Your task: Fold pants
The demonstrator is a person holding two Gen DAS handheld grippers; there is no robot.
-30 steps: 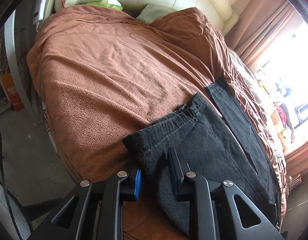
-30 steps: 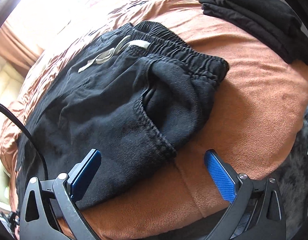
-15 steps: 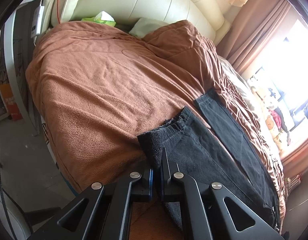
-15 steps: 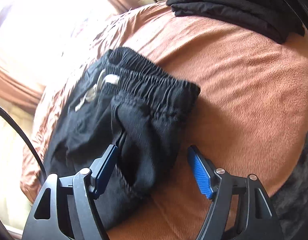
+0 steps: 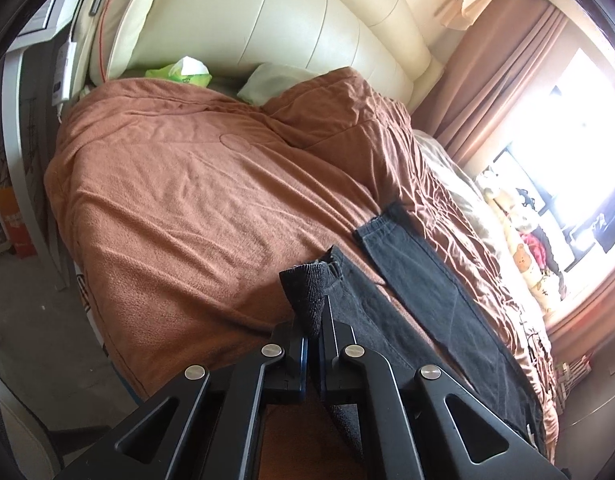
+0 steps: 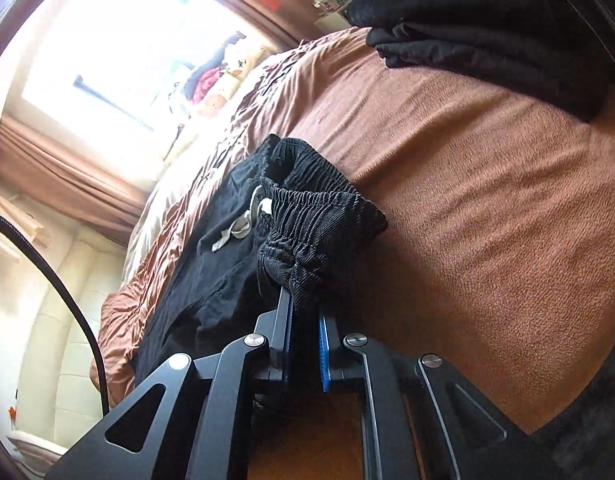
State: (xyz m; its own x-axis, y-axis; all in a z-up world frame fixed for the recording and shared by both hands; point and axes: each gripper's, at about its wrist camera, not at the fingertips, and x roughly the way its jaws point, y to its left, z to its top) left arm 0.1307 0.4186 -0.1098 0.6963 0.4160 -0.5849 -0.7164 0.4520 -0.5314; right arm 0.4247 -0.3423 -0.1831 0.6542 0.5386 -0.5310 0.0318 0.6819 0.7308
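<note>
Pants [image 6: 303, 216] unbranded, distant labels perhaps unreadable

Ahead of my left gripper [image 5: 312, 332] the brown blanket [image 5: 179, 208] lies bare up to the tissue pack [image 5: 183, 74] and pillow [image 5: 271, 86] at the headboard. Beyond my right gripper [image 6: 305, 320] the blanket [image 6: 487, 208] is open too, until the stack of folded dark clothes [image 6: 479, 40] at its far end.
</note>
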